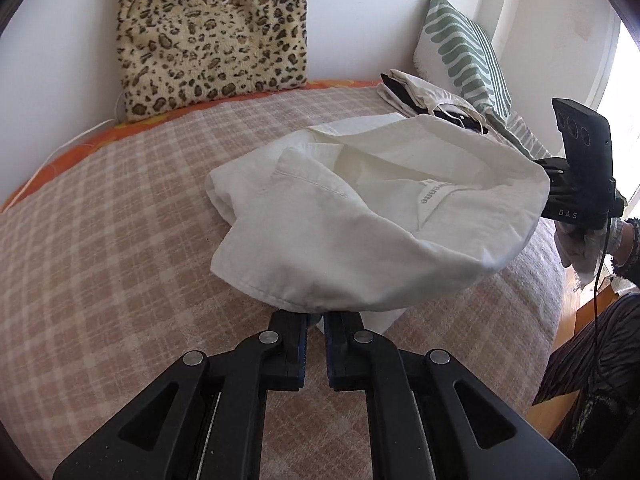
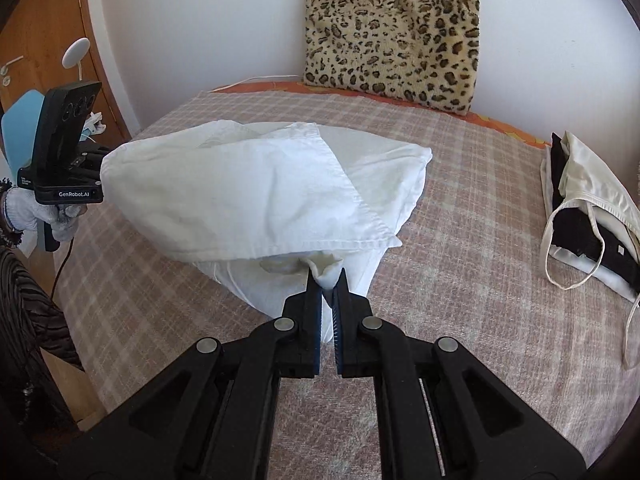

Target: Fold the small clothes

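- Shirt hangs between our two claws, lifted off the bed, so one half can fold over the other.
- Left claw is pinched nearly closed on the near hem; the cloth bulges just ahead of it.
- Right claw is clamped on a bunched corner, the shirt draping ahead and to its left.
- No containers; folded clothes lie stacked well right of it.

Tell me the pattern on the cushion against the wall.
Leopard print cushion, clearest in the right wrist view.
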The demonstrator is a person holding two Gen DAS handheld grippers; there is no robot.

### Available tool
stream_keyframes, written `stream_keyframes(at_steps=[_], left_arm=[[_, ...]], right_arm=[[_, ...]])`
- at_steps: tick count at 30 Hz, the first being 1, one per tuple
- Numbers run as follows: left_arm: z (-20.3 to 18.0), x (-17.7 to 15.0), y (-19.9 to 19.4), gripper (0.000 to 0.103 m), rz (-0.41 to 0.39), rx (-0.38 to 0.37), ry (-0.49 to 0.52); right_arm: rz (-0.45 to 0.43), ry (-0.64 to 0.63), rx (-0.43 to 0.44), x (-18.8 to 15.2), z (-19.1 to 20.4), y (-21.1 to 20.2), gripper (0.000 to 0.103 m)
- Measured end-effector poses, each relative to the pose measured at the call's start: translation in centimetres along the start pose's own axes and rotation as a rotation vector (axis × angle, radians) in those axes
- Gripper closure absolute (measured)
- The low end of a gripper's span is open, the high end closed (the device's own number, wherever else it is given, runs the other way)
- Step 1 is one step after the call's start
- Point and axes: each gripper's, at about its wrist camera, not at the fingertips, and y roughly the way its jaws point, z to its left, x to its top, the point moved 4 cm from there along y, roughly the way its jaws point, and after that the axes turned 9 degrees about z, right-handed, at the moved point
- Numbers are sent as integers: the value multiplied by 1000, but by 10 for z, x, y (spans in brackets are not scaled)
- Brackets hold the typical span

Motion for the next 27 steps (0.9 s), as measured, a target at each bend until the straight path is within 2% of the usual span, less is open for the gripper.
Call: stream_keyframes(at_steps=[6,11,14,17,19,21,23,27], left_arm=[[-15,-22,-4,93,55,43,86],[-15,-32,-25,93,35,18,65],[-6,-21,-38,93,-29,-10,-3],[1,-3,-38,93,-81,-18,-50],[6,8,-27,91,-74,-55,-78],[8,13,-7,90,-31,-77,-107],[7,10,11,90,21,-94,-130],[-5,-3,31,89,64,-81,-113]], right_arm=[[47,19,-53,-14,-13,-8,97],[38,122,-54,-25,-31,-36,97],[-29,168,-13,-15,-31,-56,97],[-90,205,77,5,-25,-62,96],[-99,202,138,19,-15,-54,96],[-57,161,171,28,-2,-36,94],[13,141,149,28,4,-10,91],[155,144,125,3,-5,26,91]])
